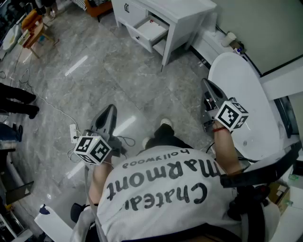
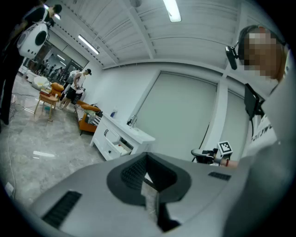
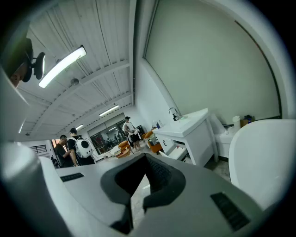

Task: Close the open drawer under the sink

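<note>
We're standing well back from the white sink cabinet (image 1: 182,7), which sits top middle in the head view. Its drawer (image 1: 142,38) is pulled out toward the left, and there's something white lying in it. Our left gripper (image 1: 109,109) is lower left over the grey marble floor (image 1: 142,80), jaws pressed together with nothing in them. The right gripper (image 1: 207,84) is right of centre, closed and empty too. Both are well apart from the drawer.
</note>
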A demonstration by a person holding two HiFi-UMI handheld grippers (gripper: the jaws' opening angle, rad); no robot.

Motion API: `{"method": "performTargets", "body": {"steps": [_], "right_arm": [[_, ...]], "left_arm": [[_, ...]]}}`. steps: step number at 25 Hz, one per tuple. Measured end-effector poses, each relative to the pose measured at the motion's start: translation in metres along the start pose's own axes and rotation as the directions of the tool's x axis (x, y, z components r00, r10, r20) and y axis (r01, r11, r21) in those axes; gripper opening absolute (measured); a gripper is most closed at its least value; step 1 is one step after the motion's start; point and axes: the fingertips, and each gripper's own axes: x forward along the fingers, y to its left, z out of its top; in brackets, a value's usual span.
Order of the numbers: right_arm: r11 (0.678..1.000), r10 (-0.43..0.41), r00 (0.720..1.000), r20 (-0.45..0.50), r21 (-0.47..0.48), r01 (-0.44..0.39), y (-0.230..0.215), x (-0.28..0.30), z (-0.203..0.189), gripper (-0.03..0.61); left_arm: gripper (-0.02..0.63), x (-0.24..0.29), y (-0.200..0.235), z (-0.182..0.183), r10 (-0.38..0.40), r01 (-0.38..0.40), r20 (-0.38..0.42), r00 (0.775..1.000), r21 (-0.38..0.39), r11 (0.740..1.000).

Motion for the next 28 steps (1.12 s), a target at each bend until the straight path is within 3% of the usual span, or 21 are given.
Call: {"method": "performTargets", "body": {"steps": [7, 13, 18, 20, 23, 26, 28], "right_arm": [[1.000, 0.007, 1.000, -0.002, -0.013, -0.007, 0.010, 0.000, -0.002, 0.011], [1.000, 0.023, 0.999, 0.023, 0.003, -0.023, 0.015, 0.005, 0.003, 0.011], [0.982, 0.129, 0.983, 0.131, 0.118, -0.144, 0.029, 0.009, 0.017, 0.012], [0.977, 0.184, 0.975, 0.124, 0.084, -0.195, 0.045, 0.015, 0.020, 0.012], [0.972, 0.233, 0.968, 0.092, -0.050, -0.229, 0.066, 0.027, 0.025, 0.012], [0.939, 0.306, 0.951, 0.032, -0.175, -0.296, 0.088, 0.041, 0.024, 0.012], [0.911, 0.380, 0.925, -0.004, -0.168, -0.376, 0.100, 0.053, 0.018, 0.011]], "left_arm": [[0.008, -0.010, 0.002, 0.005, 0.000, 0.000, 0.020, 1.000, -0.002, 1.000], [0.008, -0.016, -0.006, 0.016, -0.054, 0.054, 0.086, 0.995, 0.008, 0.999], [0.008, -0.022, -0.021, 0.034, -0.133, 0.124, 0.178, 0.975, 0.059, 0.990], [0.008, -0.026, -0.032, 0.044, -0.204, 0.188, 0.213, 0.956, 0.094, 0.978], [0.008, -0.028, -0.043, 0.058, -0.312, 0.313, 0.259, 0.914, 0.039, 0.949], [0.008, -0.022, -0.037, 0.069, -0.302, 0.307, 0.278, 0.912, 0.025, 0.951], [0.008, -0.016, -0.032, 0.074, -0.284, 0.280, 0.287, 0.915, 0.054, 0.958]]}}
